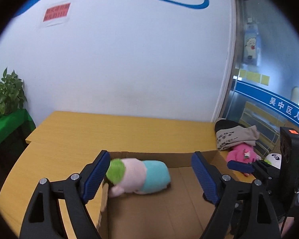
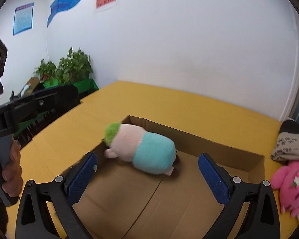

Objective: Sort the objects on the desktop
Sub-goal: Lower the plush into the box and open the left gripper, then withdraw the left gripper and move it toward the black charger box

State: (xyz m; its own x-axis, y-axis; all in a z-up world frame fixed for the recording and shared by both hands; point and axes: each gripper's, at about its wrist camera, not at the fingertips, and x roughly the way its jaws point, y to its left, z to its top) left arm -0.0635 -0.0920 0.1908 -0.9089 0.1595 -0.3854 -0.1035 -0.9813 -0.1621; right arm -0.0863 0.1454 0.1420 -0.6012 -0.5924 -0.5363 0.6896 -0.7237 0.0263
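Left gripper (image 1: 149, 171): jaws spread wide and empty, poised above the near left part of the box; its blue pads touch nothing.
Plush in box: the pastel plush toy with green tuft, pink middle and teal end (image 2: 141, 149) lies on its side on the floor of the shallow open cardboard box (image 2: 209, 141), close to the far left corner, its tuft level with the left wall.
Risk, left wall: judged the main hazard. A gripper lowered beside the plush could catch the thin cardboard edge and drag or tip the light box across the yellow wooden tabletop (image 1: 73, 137).
Risk, plush: soft and rounded; any nudge could roll it, though the walls should contain it.
Right gripper (image 2: 147, 177): jaws spread fully, nothing between them, over the box's near middle.
Risk, both grippers: they sit close together over one box, so a swing toward the right could knock one against the other.
Remaining items: the bright pink plush toy with a small flower (image 2: 291, 183) lies outside the box at its right, just beside the folded grey and black printed cloth (image 2: 287, 143).
Risk, pink plush: it lies near the tabletop's right edge, so a grazing approach could push it off, or snag the cloth along with it.
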